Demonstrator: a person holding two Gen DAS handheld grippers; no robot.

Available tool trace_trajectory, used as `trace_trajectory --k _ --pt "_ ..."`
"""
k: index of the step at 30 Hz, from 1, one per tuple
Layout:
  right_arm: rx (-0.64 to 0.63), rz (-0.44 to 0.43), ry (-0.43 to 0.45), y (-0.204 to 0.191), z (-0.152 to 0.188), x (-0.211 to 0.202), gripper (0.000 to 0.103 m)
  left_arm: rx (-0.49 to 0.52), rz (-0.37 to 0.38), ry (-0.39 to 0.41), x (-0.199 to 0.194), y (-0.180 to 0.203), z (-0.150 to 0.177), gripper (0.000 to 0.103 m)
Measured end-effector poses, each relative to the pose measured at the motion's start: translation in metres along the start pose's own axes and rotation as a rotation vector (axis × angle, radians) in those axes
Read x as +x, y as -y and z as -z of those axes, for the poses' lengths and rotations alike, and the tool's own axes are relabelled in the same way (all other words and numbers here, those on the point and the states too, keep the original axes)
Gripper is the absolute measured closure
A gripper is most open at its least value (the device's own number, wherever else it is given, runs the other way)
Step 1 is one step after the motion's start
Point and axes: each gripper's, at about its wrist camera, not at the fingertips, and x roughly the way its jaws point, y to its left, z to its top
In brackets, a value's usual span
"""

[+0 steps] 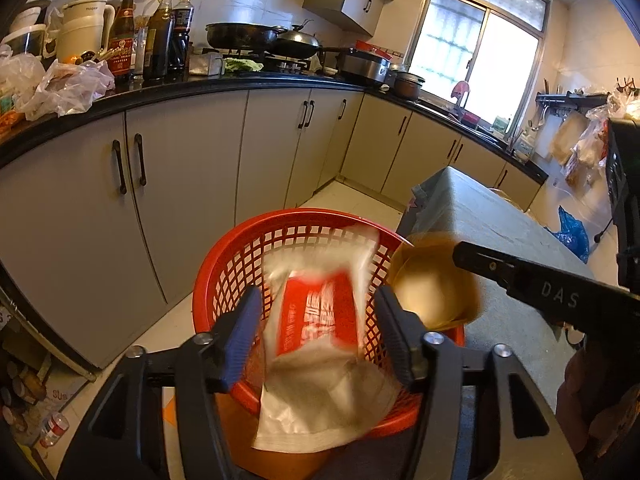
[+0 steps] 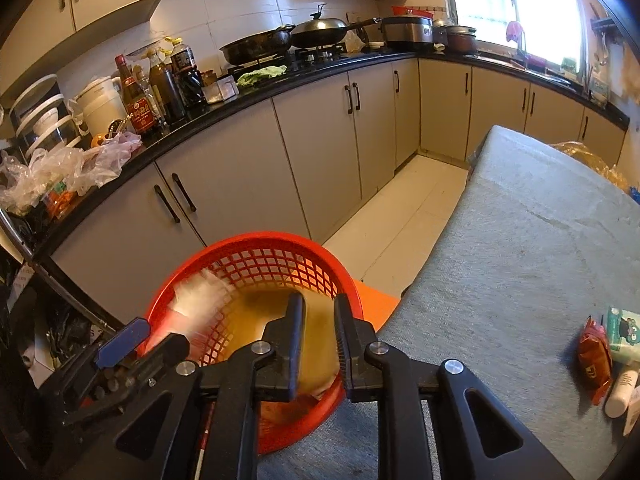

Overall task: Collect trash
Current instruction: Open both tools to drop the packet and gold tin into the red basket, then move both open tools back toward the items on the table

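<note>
A red mesh basket [image 1: 240,264] stands at the near-left edge of the grey-clothed table [image 2: 520,260]. A white and red plastic bag [image 1: 320,320], blurred, hangs loose between the spread blue-padded fingers of my left gripper [image 1: 319,294], over the basket. A brown paper bowl [image 1: 432,284], also blurred, lies at the basket's right rim just off a finger [image 1: 500,270] of my right gripper. In the right wrist view my right gripper [image 2: 319,299] stands slightly open above the bowl [image 2: 316,344] inside the basket [image 2: 256,248], its pads off it. The bag [image 2: 200,296] shows at the left.
A red snack packet [image 2: 594,360], a green-and-white carton [image 2: 626,332] and a white tube [image 2: 620,392] lie on the table's right edge. A black counter [image 2: 280,84] with bottles, pans and plastic bags runs along the cabinets. White floor [image 2: 408,208] lies between.
</note>
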Motion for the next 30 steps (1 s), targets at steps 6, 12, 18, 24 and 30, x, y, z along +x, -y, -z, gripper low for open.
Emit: trace_trajectory --k 6,12,18,24,30 --pt "0.02 -0.005 0.047 0.003 -0.001 -0.018 0.068 0.004 0.019 0.028 -0.009 0.002 0.0 0.031" --pt "0.076 0.007 0.099 0.021 0.004 -0.05 0.052 0.021 0.033 0.049 -0.021 0.012 0.0 0.027" --pt "0.114 0.074 0.15 0.048 0.025 -0.094 0.036 0.037 0.054 0.077 -0.037 0.026 0.0 0.023" --pt "0.22 0.159 0.201 0.101 0.06 -0.155 0.036 0.066 0.1 0.083 -0.047 0.052 0.002 0.023" --pt "0.318 0.262 0.241 0.15 0.099 -0.214 0.036 0.14 0.17 0.088 -0.06 0.099 0.01 0.023"
